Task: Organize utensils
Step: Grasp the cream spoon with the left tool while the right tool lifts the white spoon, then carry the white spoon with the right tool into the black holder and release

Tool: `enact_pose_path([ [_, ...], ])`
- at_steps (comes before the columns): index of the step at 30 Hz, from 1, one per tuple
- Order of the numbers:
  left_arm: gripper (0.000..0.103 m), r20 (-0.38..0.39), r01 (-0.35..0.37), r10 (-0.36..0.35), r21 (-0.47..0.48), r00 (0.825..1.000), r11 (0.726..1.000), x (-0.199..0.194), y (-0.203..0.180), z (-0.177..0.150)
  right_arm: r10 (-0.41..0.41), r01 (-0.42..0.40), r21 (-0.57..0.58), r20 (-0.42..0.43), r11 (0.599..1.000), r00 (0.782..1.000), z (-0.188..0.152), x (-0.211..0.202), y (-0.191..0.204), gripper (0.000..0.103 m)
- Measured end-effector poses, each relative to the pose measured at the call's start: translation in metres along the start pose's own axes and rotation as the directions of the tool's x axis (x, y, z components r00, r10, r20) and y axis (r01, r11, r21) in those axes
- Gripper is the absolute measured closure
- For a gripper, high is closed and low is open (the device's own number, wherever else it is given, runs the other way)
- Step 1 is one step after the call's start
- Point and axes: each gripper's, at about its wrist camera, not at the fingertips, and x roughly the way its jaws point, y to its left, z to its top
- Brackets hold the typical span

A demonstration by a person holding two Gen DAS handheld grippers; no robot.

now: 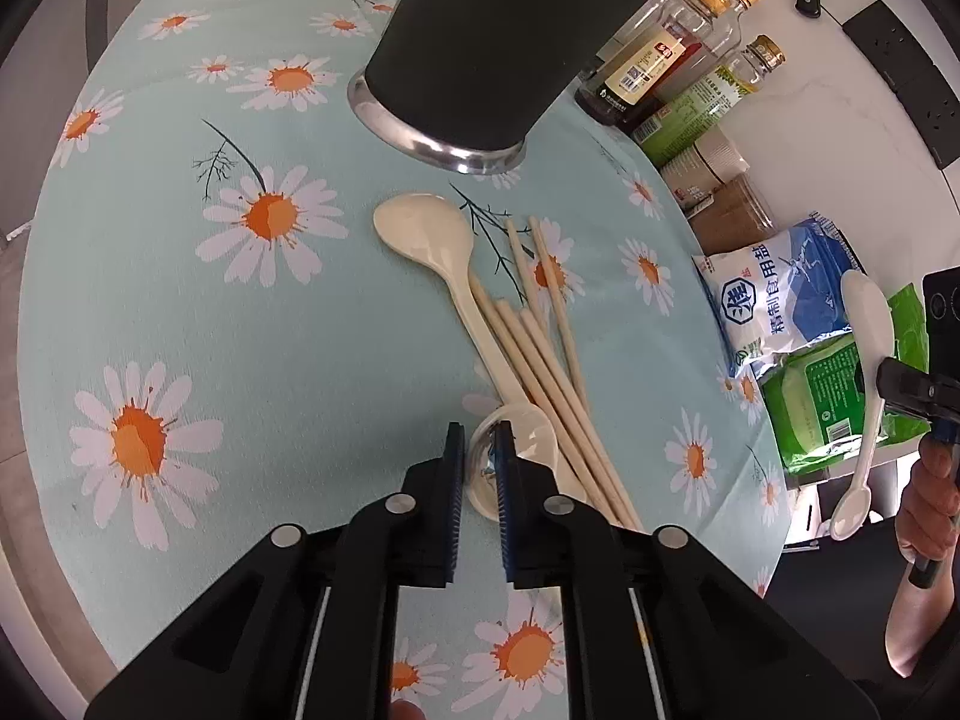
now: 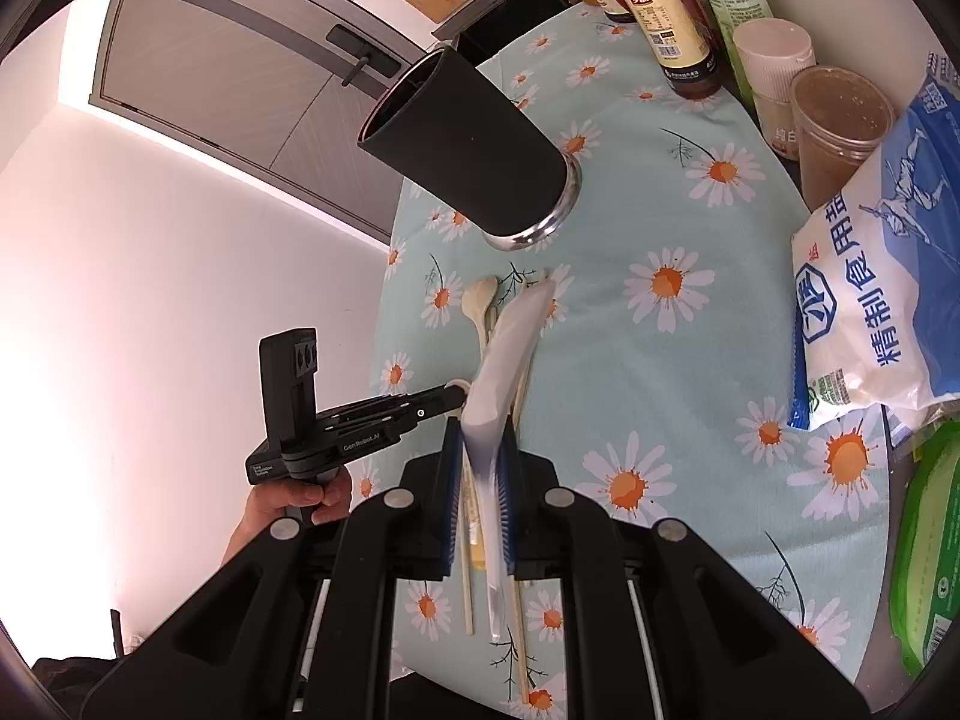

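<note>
Utensils lie loose on the desk (image 1: pixel 180 300) under its daisy cloth. The left tongs (image 1: pixel 480 450) are pinched on the rim of a small white spoon (image 1: pixel 528 438), beside the chopsticks (image 1: pixel 540 360) and a long cream spoon (image 1: pixel 432 240). The right tongs (image 2: pixel 480 456) clamp a white spoon (image 2: pixel 510 348) lifted above the pile. Beyond stands a black holder (image 2: pixel 468 150), with a salt bag (image 2: pixel 870 300) and bottles (image 1: pixel 660 60) at the right edge.

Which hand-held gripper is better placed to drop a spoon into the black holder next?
The right hand-held gripper: it already holds a white spoon lifted off the cloth, facing the black holder. The left hand-held gripper is down at the spoon on the cloth.
</note>
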Motion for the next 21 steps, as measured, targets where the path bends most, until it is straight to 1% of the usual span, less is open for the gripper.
enact_pose_path([
  [1,0.098,0.003,-0.003,0.003,0.003,1.0,1.0,0.0,-0.001,0.001,-0.001,0.001,-0.002,0.0,1.0,1.0,0.0,0.0,0.001,0.091],
  [4,0.099,0.015,-0.018,0.018,0.004,1.0,1.0,-0.001,-0.004,0.002,-0.003,0.003,-0.004,0.0,1.0,1.0,0.0,0.0,0.0,0.091],
  [9,0.099,0.045,-0.047,0.046,0.026,0.998,0.999,-0.008,-0.012,0.009,0.01,-0.01,-0.013,-0.006,1.0,1.0,0.003,0.0,-0.003,0.091],
  [11,0.099,0.064,-0.074,0.071,0.04,0.995,0.996,-0.012,-0.017,0.012,0.017,-0.017,-0.021,-0.007,1.0,1.0,0.004,0.0,-0.003,0.091],
  [13,0.099,0.095,-0.115,0.109,0.059,0.989,0.992,-0.02,-0.024,0.016,0.028,-0.028,-0.04,-0.012,0.999,1.0,0.006,0.0,-0.003,0.091],
  [15,0.099,0.129,-0.162,0.152,0.067,0.98,0.985,-0.031,-0.032,0.022,0.031,-0.032,-0.062,-0.018,0.998,0.999,0.01,0.0,-0.002,0.09],
  [21,0.099,0.226,-0.232,0.21,0.076,0.951,0.97,-0.069,-0.06,0.038,0.07,-0.071,-0.121,-0.018,0.99,0.997,0.029,0.002,0.004,0.091],
])
